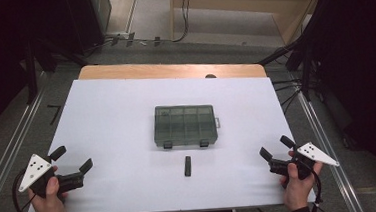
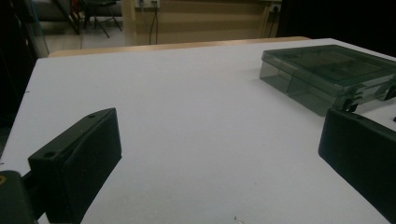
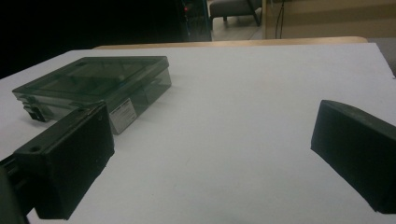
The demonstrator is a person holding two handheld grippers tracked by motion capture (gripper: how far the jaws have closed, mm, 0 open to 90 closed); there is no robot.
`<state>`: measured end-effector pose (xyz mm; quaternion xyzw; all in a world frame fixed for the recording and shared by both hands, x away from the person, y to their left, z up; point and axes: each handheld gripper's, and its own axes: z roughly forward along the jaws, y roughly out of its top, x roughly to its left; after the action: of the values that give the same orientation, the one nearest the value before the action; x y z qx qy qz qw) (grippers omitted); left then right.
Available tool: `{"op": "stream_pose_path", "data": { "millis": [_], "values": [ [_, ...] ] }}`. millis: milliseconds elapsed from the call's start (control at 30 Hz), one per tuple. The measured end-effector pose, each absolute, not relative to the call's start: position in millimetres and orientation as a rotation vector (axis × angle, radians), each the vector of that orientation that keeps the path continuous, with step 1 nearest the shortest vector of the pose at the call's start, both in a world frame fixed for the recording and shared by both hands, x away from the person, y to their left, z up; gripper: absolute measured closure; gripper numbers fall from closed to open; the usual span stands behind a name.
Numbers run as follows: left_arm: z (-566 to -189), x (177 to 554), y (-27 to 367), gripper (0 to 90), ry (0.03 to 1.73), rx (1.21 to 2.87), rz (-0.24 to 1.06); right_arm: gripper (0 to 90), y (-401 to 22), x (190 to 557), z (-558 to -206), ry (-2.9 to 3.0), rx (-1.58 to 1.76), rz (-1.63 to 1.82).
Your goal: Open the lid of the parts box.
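A shut, smoky clear compartment box [image 1: 186, 125] lies at the middle of the white table [image 1: 116, 116]. A small black bar [image 1: 187, 166] lies on the table just in front of the box. My left gripper [image 1: 72, 160] rests at the near left corner, held in a hand, open with nothing between its jaws. My right gripper [image 1: 276, 147] sits at the near right corner, also open and empty. In the left gripper view the box [image 2: 327, 74] lies ahead to the right beyond the left gripper [image 2: 219, 154]. The right gripper view has the box [image 3: 93, 88] ahead to the left of the right gripper [image 3: 210, 158].
The table's wooden far edge [image 1: 173, 69] borders a floor with cables [image 1: 184, 16] and dark stands [image 1: 297, 53]. Metal rails [image 1: 8, 148] run along both sides of the table.
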<state>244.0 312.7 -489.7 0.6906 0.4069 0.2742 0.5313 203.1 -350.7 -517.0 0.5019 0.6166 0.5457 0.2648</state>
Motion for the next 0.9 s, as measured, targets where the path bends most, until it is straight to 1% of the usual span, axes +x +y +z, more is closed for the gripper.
{"op": "stream_pose_path", "data": {
  "millis": [233,600,733,900],
  "values": [
    [-488.9,246.1,308.4,0.0,0.945,1.665,0.628,0.0,-349.6,200.2,-515.8,1.674,1.342,1.474],
    [-485.0,245.6,297.6,0.0,0.969,1.686,0.618,0.0,-343.8,201.4,-512.8,1.706,1.319,1.470],
    [-479.9,245.4,294.0,0.0,0.953,1.653,0.585,0.0,-341.9,201.4,-510.5,1.708,1.314,1.473],
    [-475.0,245.6,285.1,0.0,0.938,1.654,0.563,0.0,-340.3,200.2,-502.7,1.721,1.294,1.492]
  ]
}}
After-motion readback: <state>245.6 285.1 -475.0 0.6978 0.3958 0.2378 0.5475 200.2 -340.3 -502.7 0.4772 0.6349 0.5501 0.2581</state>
